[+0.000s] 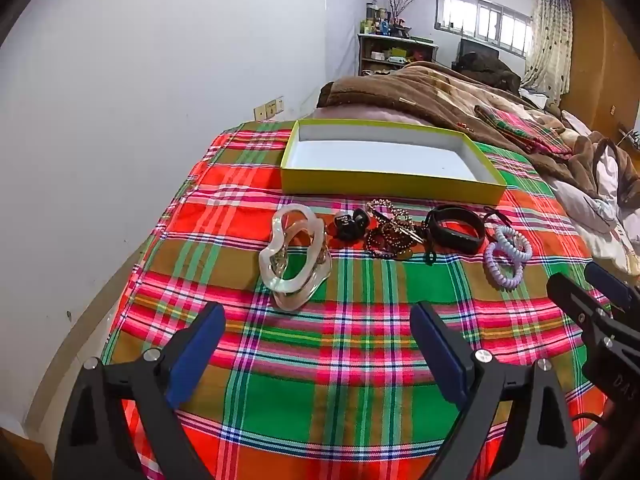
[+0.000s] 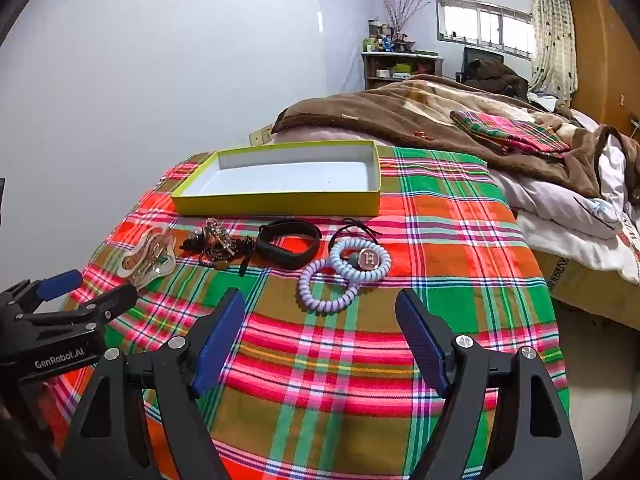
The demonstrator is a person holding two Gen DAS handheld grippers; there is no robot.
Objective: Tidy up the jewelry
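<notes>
Jewelry lies in a row on a table with a bright plaid cloth [image 1: 320, 360], just in front of a yellow box [image 1: 384, 190]. The box is open, white inside, and has nothing in it.

Only the right wrist view shows a round pink charm with a letter H [image 2: 368, 259]. It sits on a pale blue coil band [image 2: 360, 260], which touches a purple coil band [image 2: 326, 290]. A thin black hair tie [image 2: 356, 226] lies just behind them. In the left wrist view the charm cannot be made out.

Only the left wrist view shows the clear bangles [image 1: 294, 256] well. They are chunky and see-through, leaning on each other at the left end of the row. Next to them come small black pieces [image 1: 350, 224], then a tangled pile of brown beads [image 1: 390, 230], then a black strap band [image 1: 456, 228].

The left claw [image 1: 318, 344] is spread wide with nothing between its blue pads. It hangs over the cloth, near the bangles. The right claw [image 2: 320, 338] is spread wide too, holds nothing, and hangs just in front of the coil bands.

Behind the table is a bed with a brown blanket [image 2: 400, 116].
</notes>
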